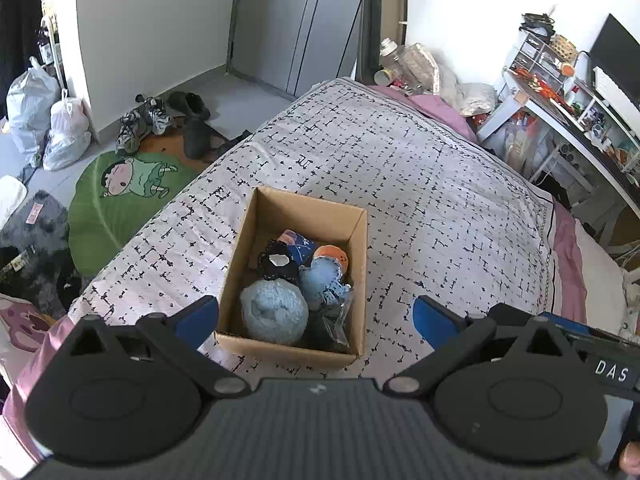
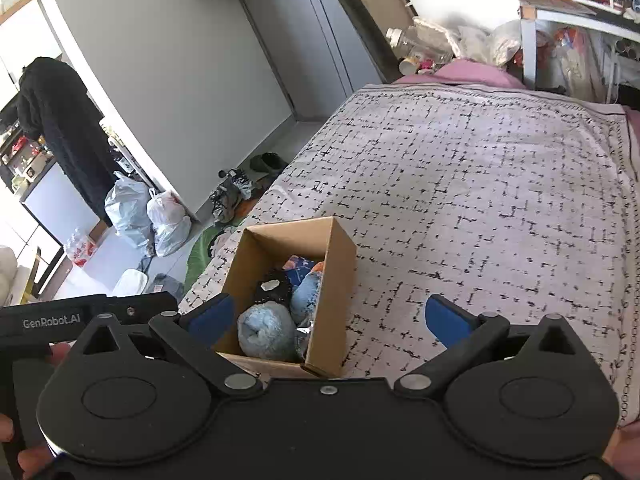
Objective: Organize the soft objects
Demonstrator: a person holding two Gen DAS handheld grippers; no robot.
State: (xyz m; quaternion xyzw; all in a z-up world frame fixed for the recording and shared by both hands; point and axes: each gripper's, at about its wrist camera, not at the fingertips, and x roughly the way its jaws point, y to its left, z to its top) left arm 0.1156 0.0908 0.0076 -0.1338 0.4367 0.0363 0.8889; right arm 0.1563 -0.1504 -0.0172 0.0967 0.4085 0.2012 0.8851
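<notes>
Two grippers hang above the bed, both with blue-padded fingers spread wide and nothing between them. The left gripper (image 1: 316, 318) sits directly over the near end of an open cardboard box (image 1: 256, 236), its pads flanking the box on either side without touching it. The right gripper (image 2: 330, 320) hovers a little to the box's right, its left finger overlapping the near left wall of the cardboard box (image 2: 334, 292) in that view.

Inside the box the soft things are packed together: a rolled light-blue fuzzy bundle (image 1: 274, 312) at the near end, a blue plush (image 1: 322, 278) just beside it on the right, a black item with a white patch (image 1: 278, 262) behind them, and a navy and orange piece (image 1: 300, 246) further back, possibly more than one item since the pile hides its edges.

The box rests on a white bedspread with black dash marks (image 1: 420, 184), near its left edge. On the floor beyond lie a green cartoon mat (image 1: 120, 196), shoes (image 1: 144, 120) and white plastic bags (image 1: 66, 128)
</notes>
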